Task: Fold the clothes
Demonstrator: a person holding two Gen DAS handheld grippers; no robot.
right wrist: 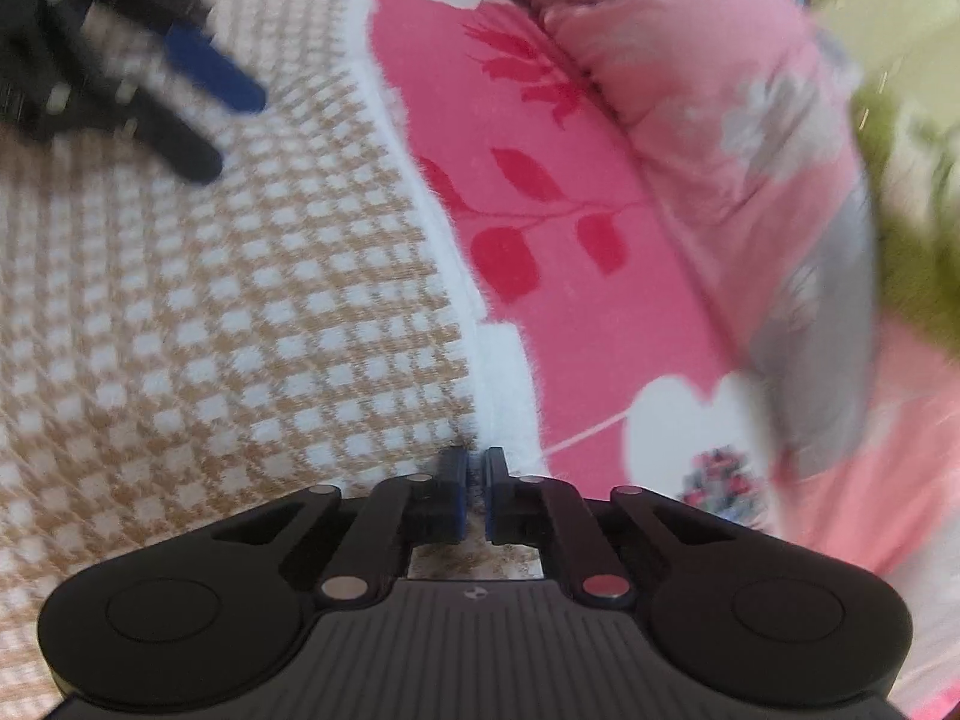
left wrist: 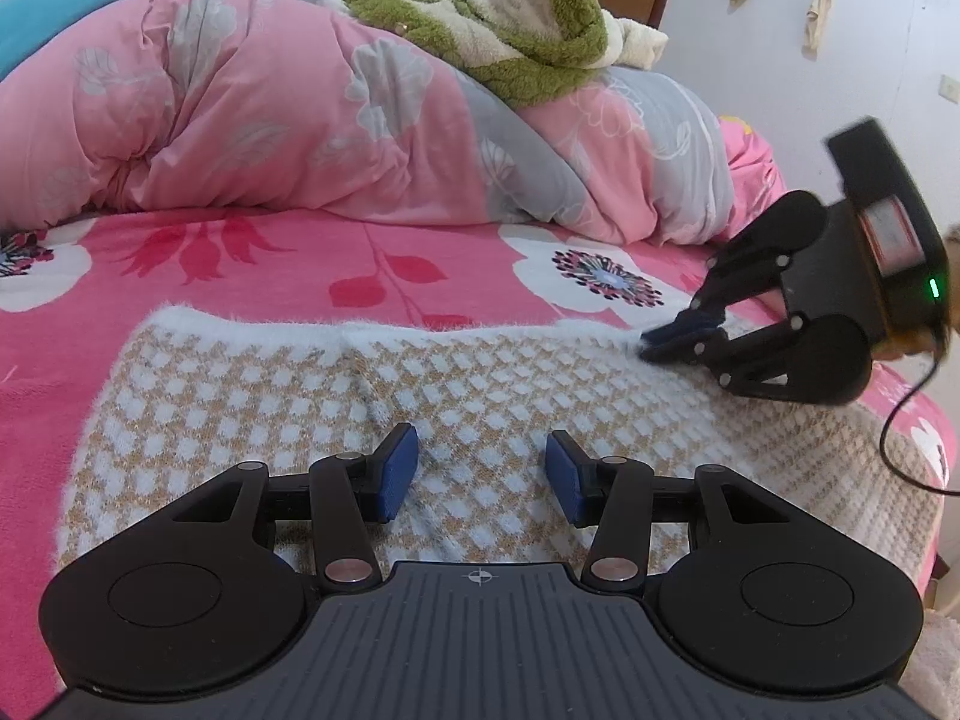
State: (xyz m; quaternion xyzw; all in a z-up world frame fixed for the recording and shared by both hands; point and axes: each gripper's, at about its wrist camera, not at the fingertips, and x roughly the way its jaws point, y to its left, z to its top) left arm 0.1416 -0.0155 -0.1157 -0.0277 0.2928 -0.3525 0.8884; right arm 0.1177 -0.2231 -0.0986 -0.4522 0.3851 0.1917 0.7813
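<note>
Across the far side, 12 o'clock: pink floral duvet (left wrist: 252, 120), bunched, with green-and-cream fleece garment (left wrist: 510, 30) heaped on top. Beneath all: pink flowered bedsheet (left wrist: 240, 276). At centre, lying flat on the sheet: tan-and-white checked fuzzy knit (left wrist: 480, 372), white-edged. Left gripper (left wrist: 482, 474) above the knit, jaws wide, empty. Right gripper (right wrist: 475, 489), 3 o'clock of the left, pinched narrow on the knit's white edge.

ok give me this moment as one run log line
task: fold clothes | left gripper: open, above checked sweater | right gripper: shut on sweater's white edge | surface: pink floral bedsheet | fold: not done
</note>
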